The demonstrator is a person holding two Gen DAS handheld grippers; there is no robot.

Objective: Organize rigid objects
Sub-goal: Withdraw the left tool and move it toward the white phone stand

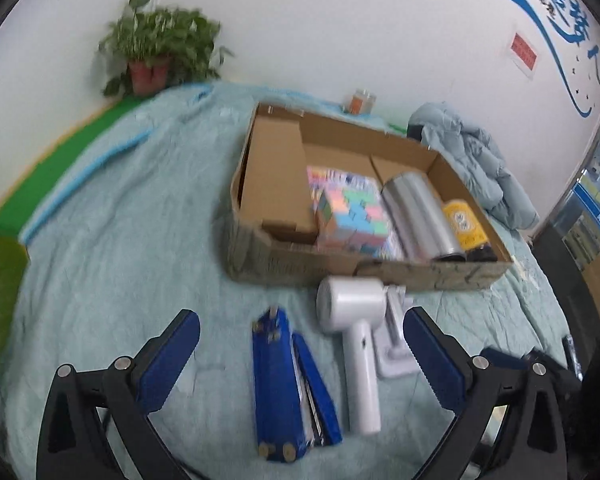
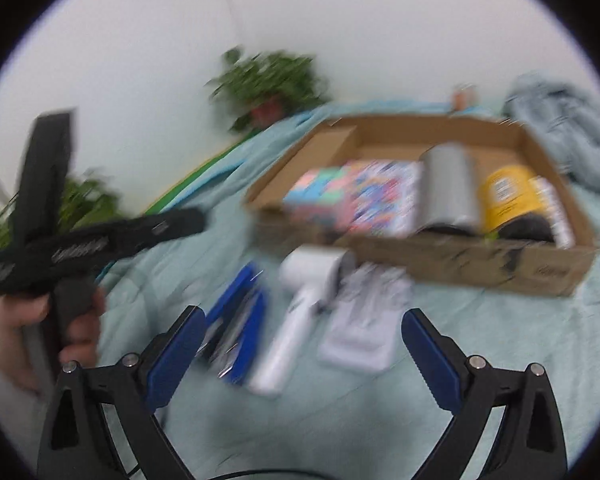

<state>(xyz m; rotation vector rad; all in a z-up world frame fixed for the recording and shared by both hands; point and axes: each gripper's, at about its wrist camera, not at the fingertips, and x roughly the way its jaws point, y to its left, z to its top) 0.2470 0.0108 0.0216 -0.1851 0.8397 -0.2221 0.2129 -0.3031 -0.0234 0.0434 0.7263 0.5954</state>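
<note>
Left claw (image 1: 300, 336): jaws spread wide, nothing between the blue pads, nothing held. It hangs over the pale green cloth (image 1: 120, 240) that covers the counter, pointing down at an angle. Below it, lying flat on the cloth: a blue stapler (image 1: 288, 384), long axis running away from the camera, and just to its right a white handheld device (image 1: 356, 336) with a round head and a straight handle. The device's head sits just in front of the near wall of the cardboard box (image 1: 340, 268). A white flat stand-like piece (image 1: 394, 344) lies right beside the device handle, on its right; cannot tell whether they touch.

Right claw (image 2: 300, 338): jaws also spread wide, empty. Right wrist view is motion-blurred. It shows the same three loose items on the cloth ahead of the claw: stapler (image 2: 236, 320), white device (image 2: 300, 308), white stand piece (image 2: 364, 328), all outside the box.

Box contents, left to right: bare cardboard floor at the left end, a pastel multicoloured cube (image 1: 352, 216) resting on a colourful printed flat box (image 2: 384, 196), a silver cylinder (image 1: 420, 216) lying on its side, a yellow-labelled can (image 1: 466, 222) with a dark end, also on its side.

In the right wrist view, a hand (image 2: 40, 328) grips the black handle of the left tool at left frame edge.

Background: potted plant (image 1: 156, 48) at the far corner, light blue jacket (image 1: 476, 160) bundled behind the box.
</note>
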